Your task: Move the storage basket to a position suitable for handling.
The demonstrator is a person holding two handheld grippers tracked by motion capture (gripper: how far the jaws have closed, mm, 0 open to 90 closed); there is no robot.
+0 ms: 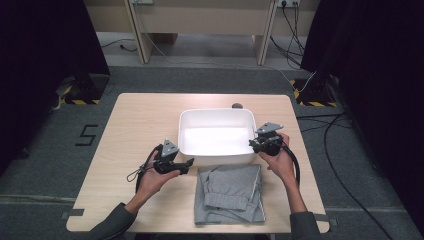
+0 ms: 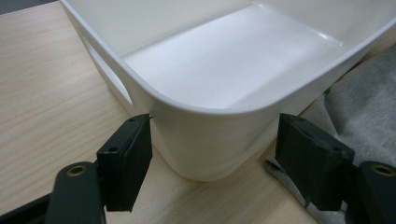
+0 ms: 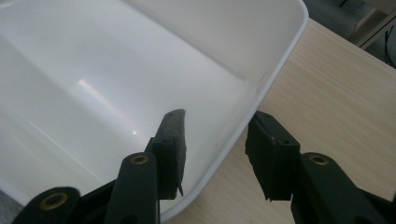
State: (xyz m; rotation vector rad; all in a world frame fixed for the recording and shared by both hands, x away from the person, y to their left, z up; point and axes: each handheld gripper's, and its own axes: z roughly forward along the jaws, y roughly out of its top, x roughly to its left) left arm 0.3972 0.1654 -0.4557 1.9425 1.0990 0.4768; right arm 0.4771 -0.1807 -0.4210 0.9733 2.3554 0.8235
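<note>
Your left gripper (image 1: pixel 186 163) sits at the near left corner of the white plastic bin (image 1: pixel 216 116), held in your left hand (image 1: pixel 152 180) above the light wooden table (image 1: pixel 135 120). In the left gripper view its jaws stand wide apart, one on either side of the bin's rounded corner (image 2: pixel 205 140), and neither pad presses on the plastic; the gripper is released and holds nothing. Your right gripper (image 1: pixel 254 143) is at the bin's right wall, near its front end, carried by your right hand (image 1: pixel 280 160). In the right gripper view its jaws straddle the rim (image 3: pixel 261 88), one jaw inside the bin and one outside over the table; a gap shows between the outer pad and the wall, and whether the inner pad touches the plastic cannot be told. The grip is not clenched on the rim. The bin rests flat on the table at its centre, with a handle slot (image 2: pixel 109 77) cut in its left end wall. Folded grey trousers (image 1: pixel 232 192) lie on the table just in front of the bin, their far edge touching or just beside its front wall.
</note>
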